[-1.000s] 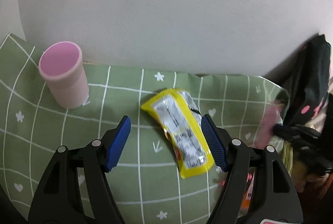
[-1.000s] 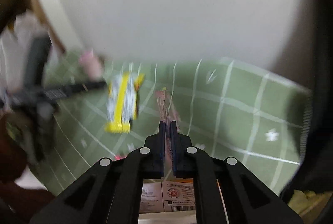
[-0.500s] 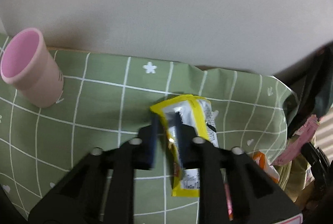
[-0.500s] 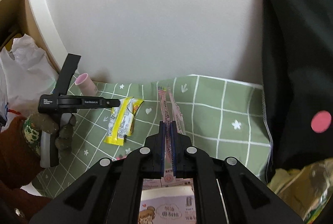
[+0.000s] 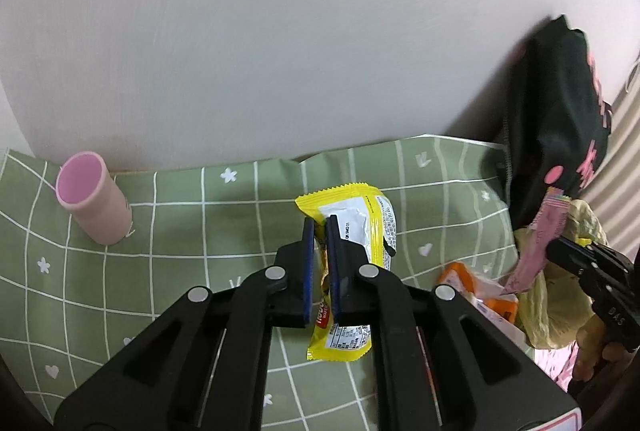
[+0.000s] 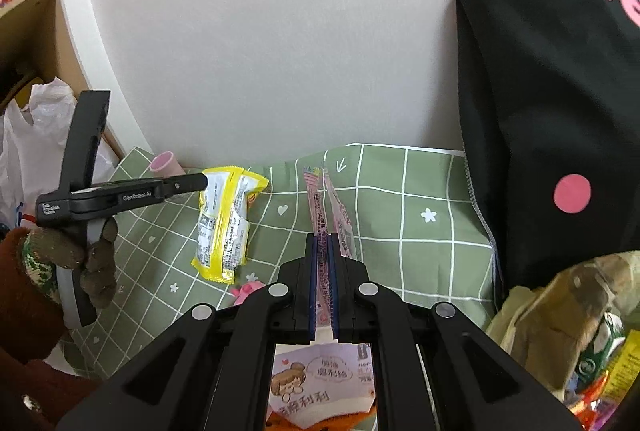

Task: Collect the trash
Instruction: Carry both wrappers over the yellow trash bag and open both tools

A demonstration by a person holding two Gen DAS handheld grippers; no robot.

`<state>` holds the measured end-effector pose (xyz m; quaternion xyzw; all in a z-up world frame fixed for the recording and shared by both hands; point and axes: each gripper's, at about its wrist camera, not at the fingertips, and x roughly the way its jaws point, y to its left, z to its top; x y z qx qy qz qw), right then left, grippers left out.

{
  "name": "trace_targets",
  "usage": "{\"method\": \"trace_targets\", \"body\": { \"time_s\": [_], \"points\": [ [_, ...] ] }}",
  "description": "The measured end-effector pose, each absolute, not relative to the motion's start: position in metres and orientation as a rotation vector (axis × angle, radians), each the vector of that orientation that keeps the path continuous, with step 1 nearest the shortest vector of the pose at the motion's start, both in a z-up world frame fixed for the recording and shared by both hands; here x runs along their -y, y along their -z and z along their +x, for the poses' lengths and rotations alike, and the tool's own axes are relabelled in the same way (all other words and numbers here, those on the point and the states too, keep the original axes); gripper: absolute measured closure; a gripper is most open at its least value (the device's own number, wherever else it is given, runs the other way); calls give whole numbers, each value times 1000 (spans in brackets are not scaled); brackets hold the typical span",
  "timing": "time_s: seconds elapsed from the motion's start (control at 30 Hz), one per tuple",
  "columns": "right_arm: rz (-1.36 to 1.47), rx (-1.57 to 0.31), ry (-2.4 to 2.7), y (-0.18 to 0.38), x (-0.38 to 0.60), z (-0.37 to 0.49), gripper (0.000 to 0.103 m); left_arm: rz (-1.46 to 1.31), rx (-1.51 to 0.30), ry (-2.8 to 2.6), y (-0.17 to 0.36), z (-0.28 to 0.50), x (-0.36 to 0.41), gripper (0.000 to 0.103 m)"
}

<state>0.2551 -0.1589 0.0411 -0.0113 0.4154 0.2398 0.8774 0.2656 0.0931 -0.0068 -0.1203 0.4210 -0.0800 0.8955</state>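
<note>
Yellow wrapper: pinched along its long edge by the left gripper, fingers closed down to the film's thickness. Its lower end hangs toward the green gridded cloth covering the surface; whether that end touches the cloth or is just clear of it cannot be told from either view.

Pink sachet: clamped in the right gripper, fingers nearly together, strip sticking out forward. In the left wrist view this gripper sits beside a yellowish-tan bag at the right edge of the surface.

Step in hand (judgement): both pieces are gripped; transport to the bag comes next. The right piece is close to drop-off. The left needs a lift clear of the cloth and then a carry rightward.

Remaining on the surface: orange-and-white packet near the bag; pink cup, upright at the back left, probably not trash.

Room: a wall runs close behind the cloth's rear edge, so no travel is available that way. A black garment with pink print hangs at the right, next to the bag, narrowing the approach. The middle of the cloth is open. Risk: thin film slipping from the edge pinch.
</note>
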Motion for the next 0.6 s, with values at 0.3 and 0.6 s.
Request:
{"method": "trace_targets", "body": {
  "time_s": [0.3,0.6],
  "points": [
    [-14,-776,-442,-72,177,237,97,-230,-722,233,-50,247,-79,98],
    [-6,-626,-281,-124,241,214,97,-254,-567,420,-121,253,-25,98]
  ]
}}
